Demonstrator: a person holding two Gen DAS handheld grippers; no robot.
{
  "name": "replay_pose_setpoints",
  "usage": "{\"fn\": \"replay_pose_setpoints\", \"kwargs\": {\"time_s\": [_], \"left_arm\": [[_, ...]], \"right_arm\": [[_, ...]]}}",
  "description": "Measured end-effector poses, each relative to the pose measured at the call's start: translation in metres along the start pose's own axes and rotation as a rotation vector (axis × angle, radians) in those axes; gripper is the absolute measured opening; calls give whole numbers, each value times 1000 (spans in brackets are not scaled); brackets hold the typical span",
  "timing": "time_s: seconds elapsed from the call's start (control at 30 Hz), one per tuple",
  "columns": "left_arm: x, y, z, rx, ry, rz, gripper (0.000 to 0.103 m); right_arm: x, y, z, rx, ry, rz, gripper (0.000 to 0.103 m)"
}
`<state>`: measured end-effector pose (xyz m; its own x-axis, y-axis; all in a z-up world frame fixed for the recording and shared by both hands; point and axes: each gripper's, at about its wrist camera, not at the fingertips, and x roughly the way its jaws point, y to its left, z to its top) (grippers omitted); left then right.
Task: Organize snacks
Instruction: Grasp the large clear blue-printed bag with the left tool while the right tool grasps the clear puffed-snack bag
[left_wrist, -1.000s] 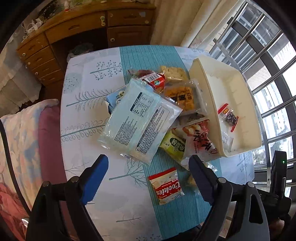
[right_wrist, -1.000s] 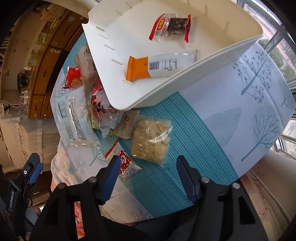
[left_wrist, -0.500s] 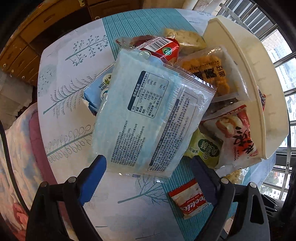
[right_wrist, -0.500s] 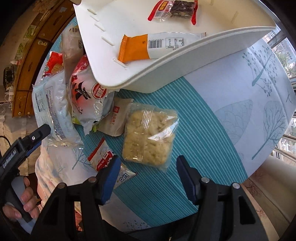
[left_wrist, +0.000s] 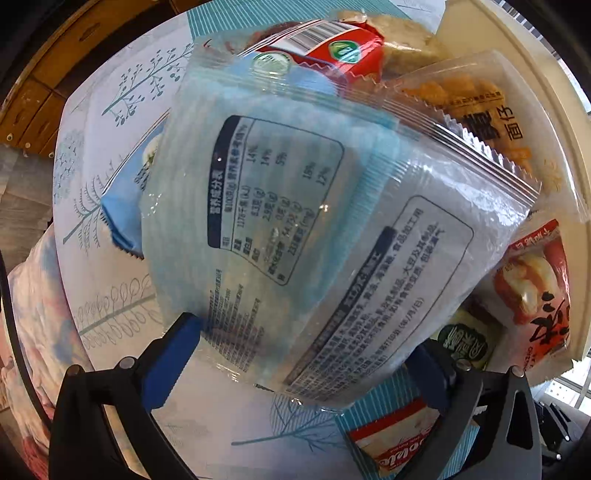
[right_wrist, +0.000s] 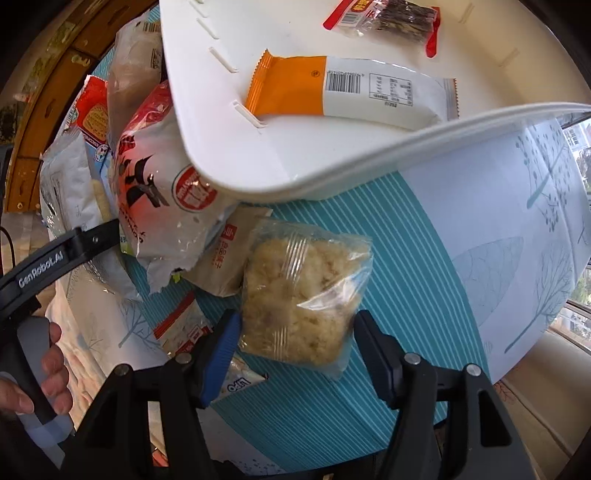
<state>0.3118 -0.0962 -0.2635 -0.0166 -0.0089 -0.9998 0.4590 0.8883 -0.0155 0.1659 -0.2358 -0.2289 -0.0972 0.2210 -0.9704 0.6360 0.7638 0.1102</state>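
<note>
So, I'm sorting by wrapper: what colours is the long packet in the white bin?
Orange and white long packet, clearest in the right wrist view.

Left wrist view: looks straight down from close above the large pale-blue packet, which fills most of the frame. The white bin curves along its right edge.

Right wrist view: looks steeply down from close above the clear bag of crumbly snack, just beside the near corner of the white bin, whose interior fills the top.

Shared region: the white bin, the red-and-white bag against its wall, the striped tablecloth, and the cookie packet.
</note>
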Motion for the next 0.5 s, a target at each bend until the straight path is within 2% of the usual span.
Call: {"fn": "replay_pose_setpoints", "kwargs": {"time_s": [0.3,0.4,0.5], "left_arm": [[4,-4,15,11,-42,-29,101],[2,-2,11,17,-52,-31,97],[-12,-1,-2,25,-60,-21,84]], "right_arm": [[12,8,8,-50,20,-59,65],[13,7,8,-49,22,-52,63],[13,3,7,-17,20,-32,62]]}}
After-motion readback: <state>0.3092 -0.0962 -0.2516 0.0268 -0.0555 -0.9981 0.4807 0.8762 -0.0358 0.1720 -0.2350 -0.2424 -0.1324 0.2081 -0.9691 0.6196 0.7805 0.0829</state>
